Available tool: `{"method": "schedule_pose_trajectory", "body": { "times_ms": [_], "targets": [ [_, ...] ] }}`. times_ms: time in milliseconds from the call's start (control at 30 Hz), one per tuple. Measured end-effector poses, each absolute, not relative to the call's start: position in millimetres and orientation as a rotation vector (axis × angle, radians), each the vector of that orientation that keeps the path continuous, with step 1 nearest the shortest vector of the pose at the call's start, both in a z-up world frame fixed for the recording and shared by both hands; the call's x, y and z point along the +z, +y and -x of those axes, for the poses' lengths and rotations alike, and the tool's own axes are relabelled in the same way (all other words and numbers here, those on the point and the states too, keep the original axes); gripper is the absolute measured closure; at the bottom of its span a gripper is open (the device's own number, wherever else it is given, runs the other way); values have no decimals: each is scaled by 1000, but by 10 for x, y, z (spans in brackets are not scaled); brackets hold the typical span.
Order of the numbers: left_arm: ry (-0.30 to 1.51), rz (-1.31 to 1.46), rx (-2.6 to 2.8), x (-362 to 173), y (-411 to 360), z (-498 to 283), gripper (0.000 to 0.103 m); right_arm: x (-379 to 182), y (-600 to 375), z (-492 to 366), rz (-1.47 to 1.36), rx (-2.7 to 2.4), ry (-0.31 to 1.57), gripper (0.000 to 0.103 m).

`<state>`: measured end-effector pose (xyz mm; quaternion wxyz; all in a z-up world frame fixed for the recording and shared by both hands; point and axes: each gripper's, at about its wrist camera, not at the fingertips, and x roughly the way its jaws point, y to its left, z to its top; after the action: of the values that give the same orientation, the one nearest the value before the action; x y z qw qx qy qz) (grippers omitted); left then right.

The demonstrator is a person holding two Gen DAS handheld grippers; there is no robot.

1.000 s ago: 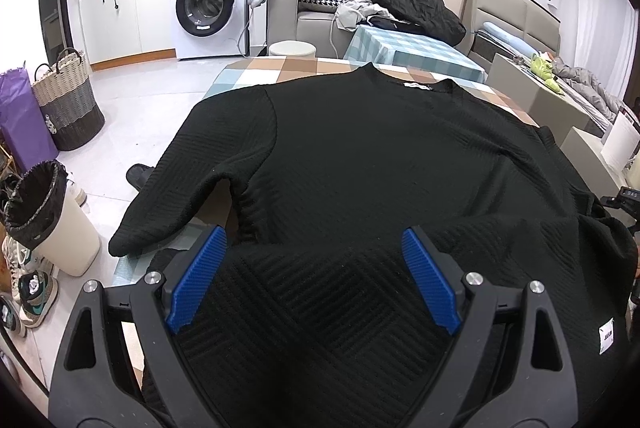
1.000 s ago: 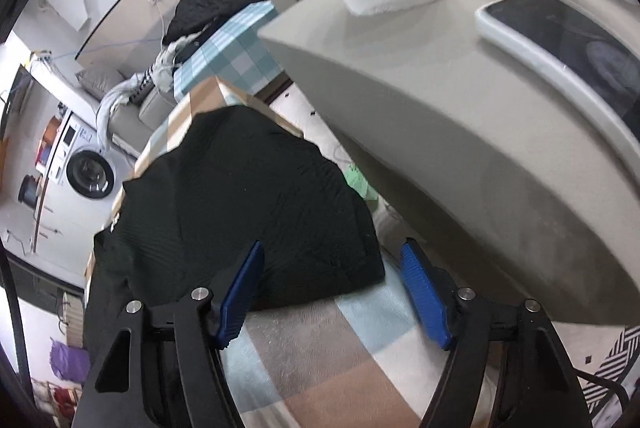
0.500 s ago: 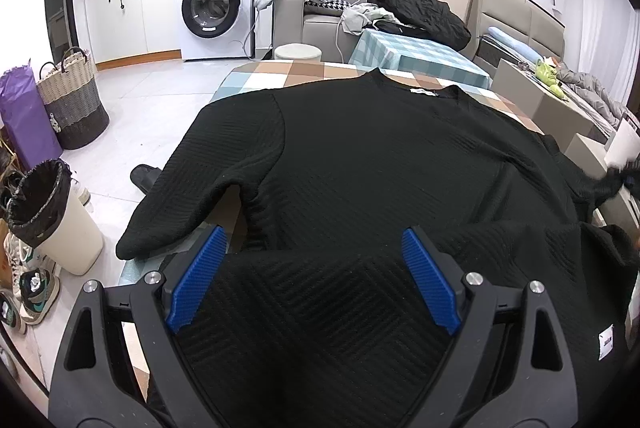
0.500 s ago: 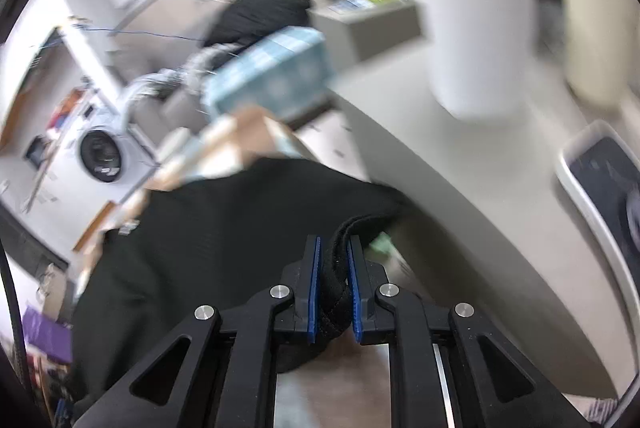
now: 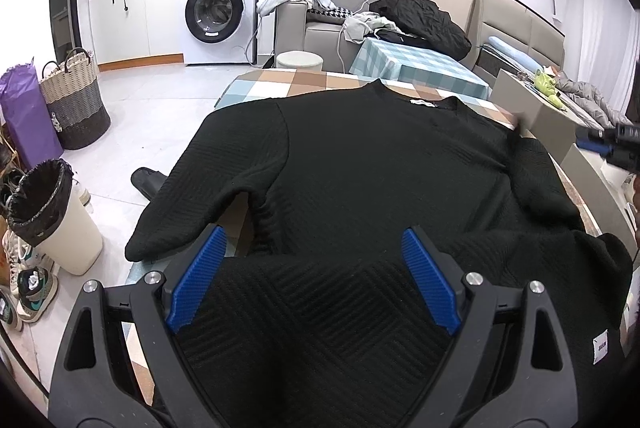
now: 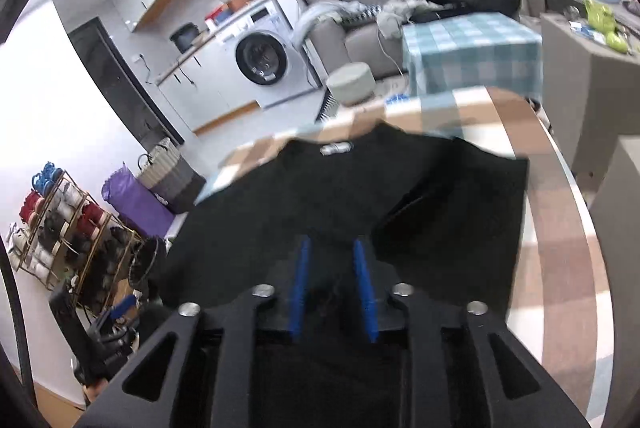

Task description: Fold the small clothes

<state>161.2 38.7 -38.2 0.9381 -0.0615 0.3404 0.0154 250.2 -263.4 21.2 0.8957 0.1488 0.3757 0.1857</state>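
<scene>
Black textured sweater [image 5: 380, 164], sleeve folded in

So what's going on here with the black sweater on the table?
A person holding a gripper in each hand is folding a black textured knit sweater spread on the checked tablecloth. The left gripper hovers wide open over the folded-up hem, gripping nothing. The right gripper has the sweater's right sleeve between its jaws, which are opening, after bringing it in over the body. The left sleeve hangs off the table edge, unfolded.
</scene>
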Motion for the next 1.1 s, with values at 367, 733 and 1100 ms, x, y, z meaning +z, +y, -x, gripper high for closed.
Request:
{"method": "schedule_pose_trajectory", "body": {
  "times_ms": [367, 733, 1100],
  "targets": [
    [718, 218, 67, -406, 633, -1628, 14, -353, -2970, -2484, -325, 290, 947, 68],
    [750, 480, 312, -537, 1677, -1475, 15, -419, -2988, -2198, -387, 240, 939, 62],
    [867, 638, 256, -976, 2207, -1765, 48, -367, -2928, -1958, -390, 251, 904, 59]
  ]
}}
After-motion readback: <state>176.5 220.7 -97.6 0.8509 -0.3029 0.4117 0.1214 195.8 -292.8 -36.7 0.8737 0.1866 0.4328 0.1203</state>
